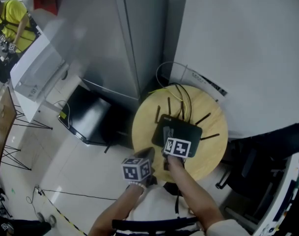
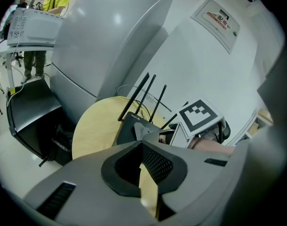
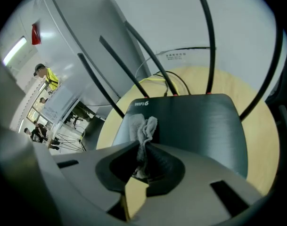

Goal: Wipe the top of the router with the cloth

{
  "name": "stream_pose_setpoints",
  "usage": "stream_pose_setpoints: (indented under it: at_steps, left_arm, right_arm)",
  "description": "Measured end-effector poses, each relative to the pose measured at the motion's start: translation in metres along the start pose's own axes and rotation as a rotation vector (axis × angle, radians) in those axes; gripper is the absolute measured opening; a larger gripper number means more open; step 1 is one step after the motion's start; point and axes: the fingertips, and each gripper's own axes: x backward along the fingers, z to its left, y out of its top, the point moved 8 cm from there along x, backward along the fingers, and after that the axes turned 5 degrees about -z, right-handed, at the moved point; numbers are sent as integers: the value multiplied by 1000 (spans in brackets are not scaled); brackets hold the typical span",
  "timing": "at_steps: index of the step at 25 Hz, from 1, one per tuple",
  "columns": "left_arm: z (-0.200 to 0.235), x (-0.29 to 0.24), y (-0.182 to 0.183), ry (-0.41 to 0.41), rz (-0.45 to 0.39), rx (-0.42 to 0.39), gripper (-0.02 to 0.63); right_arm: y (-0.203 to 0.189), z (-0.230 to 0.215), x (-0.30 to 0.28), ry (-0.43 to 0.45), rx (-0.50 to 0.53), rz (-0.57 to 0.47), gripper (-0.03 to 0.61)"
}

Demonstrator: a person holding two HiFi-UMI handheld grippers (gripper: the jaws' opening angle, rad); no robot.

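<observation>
Head view: router (image 1: 183,128) sat on the round table (image 1: 144,124) by the wall, right gripper (image 1: 168,137) over its near part, left gripper (image 1: 148,154) at the table rim. Left gripper view: its jaws were together on nothing. Right gripper view: jaws clamped the cloth (image 3: 143,128), which touched the router's top near corner; the antennas (image 3: 207,41) and cables (image 3: 169,86) behind would likely snag a long stroke, or the router could slide.

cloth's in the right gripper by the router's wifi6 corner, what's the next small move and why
Probably sweep the right gripper across the router, away from the label, with the cloth pressed down. Its jaws are shut on the cloth, which lies at the labelled corner, and the rest of the dark top shows bare.
</observation>
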Motion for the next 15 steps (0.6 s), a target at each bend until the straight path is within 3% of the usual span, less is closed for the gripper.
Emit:
stream_pose_setpoints:
  at_steps: [9, 15]
  left_arm:
    - [22, 18, 4, -4, -16, 23, -2]
    - [35, 28, 7, -14, -33, 28, -2]
  right_arm:
    - [-8, 43, -19, 53, 37, 38, 44]
    - [-11, 57, -6, 130, 51, 2, 44]
